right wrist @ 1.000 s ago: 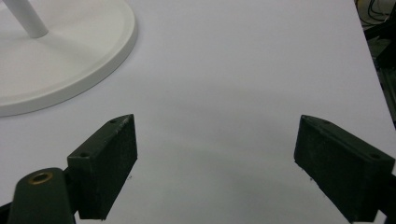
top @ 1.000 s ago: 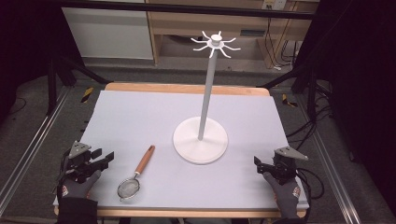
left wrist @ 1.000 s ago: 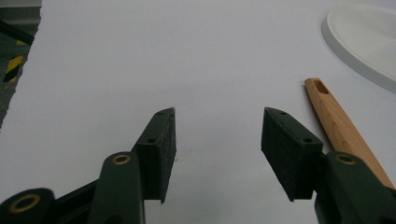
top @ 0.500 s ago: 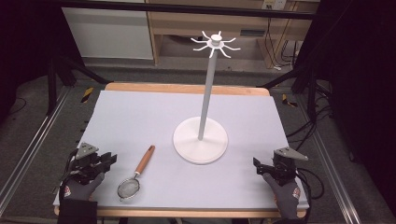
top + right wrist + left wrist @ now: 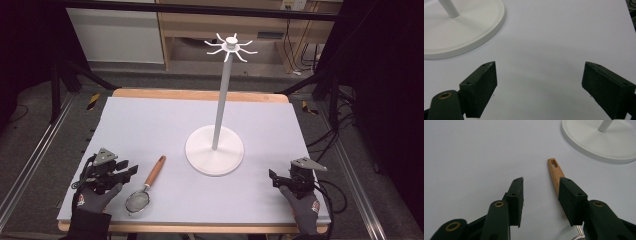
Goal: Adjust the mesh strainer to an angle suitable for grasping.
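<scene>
Left gripper (image 5: pixel 131 170): jaws have just been opening, part-open, nothing between them; hovers just left of the strainer.
Strainer (image 5: pixel 148 184): lies flat on the mat, wooden handle (image 5: pixel 556 173) pointing toward the stand.
Right gripper (image 5: pixel 273 176): jaws wide apart, empty, well clear of the strainer.
Risk: one pad (image 5: pixel 572 202) sits over the handle, not astride it; closing now would likely nudge or spin the strainer.
Stand (image 5: pixel 215 150): white base near the handle tip; limits forward travel.
Mat (image 5: pixel 150 120): otherwise bare.
</scene>
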A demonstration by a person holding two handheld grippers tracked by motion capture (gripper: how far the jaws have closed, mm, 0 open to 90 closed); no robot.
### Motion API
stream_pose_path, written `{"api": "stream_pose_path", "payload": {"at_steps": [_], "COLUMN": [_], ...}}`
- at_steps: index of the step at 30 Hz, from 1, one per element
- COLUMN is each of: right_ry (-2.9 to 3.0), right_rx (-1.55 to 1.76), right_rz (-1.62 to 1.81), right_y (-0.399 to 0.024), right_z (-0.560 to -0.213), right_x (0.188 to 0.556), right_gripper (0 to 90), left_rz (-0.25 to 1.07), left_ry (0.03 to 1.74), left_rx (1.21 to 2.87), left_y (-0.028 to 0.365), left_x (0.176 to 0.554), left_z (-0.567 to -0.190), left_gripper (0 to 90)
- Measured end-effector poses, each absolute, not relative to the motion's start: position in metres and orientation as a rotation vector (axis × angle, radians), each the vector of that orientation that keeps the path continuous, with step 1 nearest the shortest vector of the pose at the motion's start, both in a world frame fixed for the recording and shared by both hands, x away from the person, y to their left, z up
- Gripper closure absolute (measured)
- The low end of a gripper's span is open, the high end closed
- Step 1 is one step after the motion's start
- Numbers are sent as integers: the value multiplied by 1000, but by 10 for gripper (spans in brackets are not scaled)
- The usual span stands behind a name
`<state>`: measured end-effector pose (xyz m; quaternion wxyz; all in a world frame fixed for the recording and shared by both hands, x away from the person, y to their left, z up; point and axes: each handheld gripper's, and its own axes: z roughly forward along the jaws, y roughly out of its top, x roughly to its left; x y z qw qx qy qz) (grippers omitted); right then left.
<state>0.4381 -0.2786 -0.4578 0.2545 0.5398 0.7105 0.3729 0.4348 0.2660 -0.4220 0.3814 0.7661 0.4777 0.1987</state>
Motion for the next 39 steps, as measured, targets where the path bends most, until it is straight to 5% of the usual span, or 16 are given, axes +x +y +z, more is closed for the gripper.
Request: {"api": "stream_pose_path", "payload": {"at_steps": [39], "right_ry": [1959], "right_rx": [1448], "right_rz": [1004], "right_y": [-276], "right_z": [-459], "right_x": [439], "right_gripper": [125], "left_rz": [450], "left_ry": [1178], "left_rx": [2086], "left_y": [222], "left_x": [458], "left_z": [-418], "left_gripper": [426]}}
